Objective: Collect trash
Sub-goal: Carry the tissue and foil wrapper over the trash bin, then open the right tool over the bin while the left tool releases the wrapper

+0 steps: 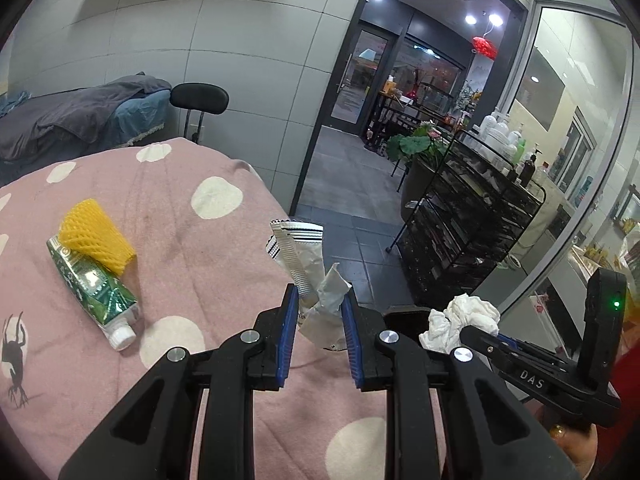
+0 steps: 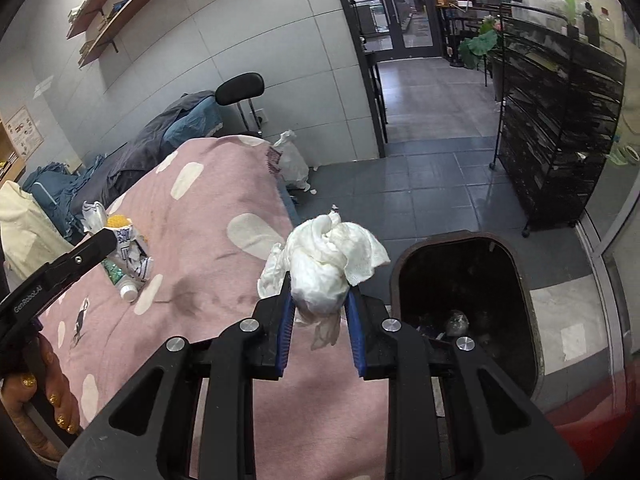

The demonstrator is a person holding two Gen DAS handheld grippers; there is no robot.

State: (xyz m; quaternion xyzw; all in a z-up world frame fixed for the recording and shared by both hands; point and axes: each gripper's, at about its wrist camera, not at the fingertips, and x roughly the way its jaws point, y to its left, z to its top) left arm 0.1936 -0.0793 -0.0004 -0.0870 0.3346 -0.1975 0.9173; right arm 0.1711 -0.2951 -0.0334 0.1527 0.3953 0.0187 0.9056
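While we carry both loads toward the bin, our left gripper is clamped on a crumpled wrapper, light and springy, best pinched at its bunched middle. Our right gripper squeezes a wad of tissue, soft and nearly weightless, so a loose corner may trail. Just past it the bin stands open on the floor beside the bed, with a few scraps in its dark bottom. Farther back on the bed lie a tube and a yellow foam net.
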